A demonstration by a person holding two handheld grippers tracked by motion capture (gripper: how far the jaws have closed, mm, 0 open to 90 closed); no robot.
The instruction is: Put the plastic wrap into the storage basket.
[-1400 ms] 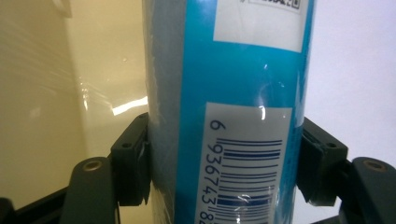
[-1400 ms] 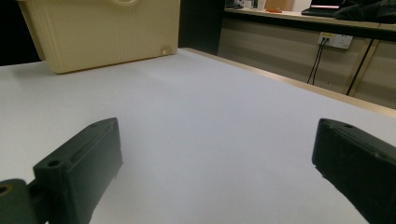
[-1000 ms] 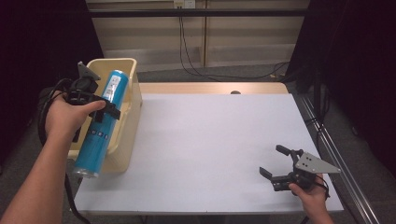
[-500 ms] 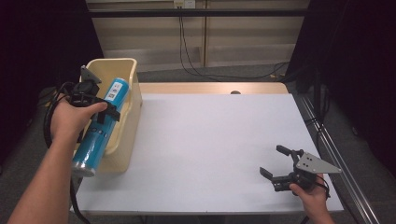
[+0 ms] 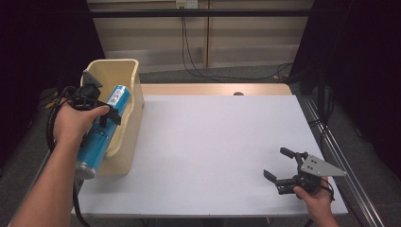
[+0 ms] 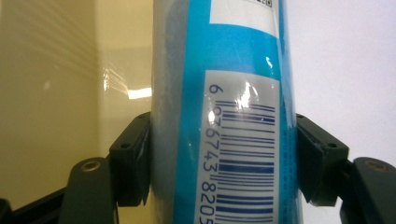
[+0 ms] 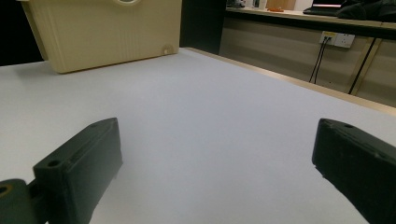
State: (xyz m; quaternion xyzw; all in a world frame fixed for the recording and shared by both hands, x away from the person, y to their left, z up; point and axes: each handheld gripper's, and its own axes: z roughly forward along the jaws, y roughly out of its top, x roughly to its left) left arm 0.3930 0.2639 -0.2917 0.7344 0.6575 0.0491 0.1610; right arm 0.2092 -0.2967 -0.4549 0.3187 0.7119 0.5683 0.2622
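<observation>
Two black jaws clamp the blue can [image 6: 224, 112] at its middle, one pad on each flank, right where the barcode label wraps round it. That is the left gripper [image 5: 109, 115] gripping the can across its width, and the mid-body hold looks chosen for balance: a long cylinder taken near its centre is less likely to swing. In the high view the can lies tilted, its top end ahead of the gripper over the cream bin [image 5: 133, 85] and its metal base trailing back toward the person's forearm, past the bin's near edge. The slant seems to follow the bin's long axis, which would let the can slide along the opening rather than catch crosswise on the rim. From the gripper's own camera, the cream wall sits just to one side of the can and the white table [image 5: 213, 142] to the other, so the can hangs right along the bin's table-side wall. Whether it is touching the rim cannot be told.

Well apart, the right gripper [image 5: 280, 164] waits low over the table's bare surface, jaws spread wide with nothing between them. It sits clear of the bin, likely parked there to leave the left hand room to work.
</observation>
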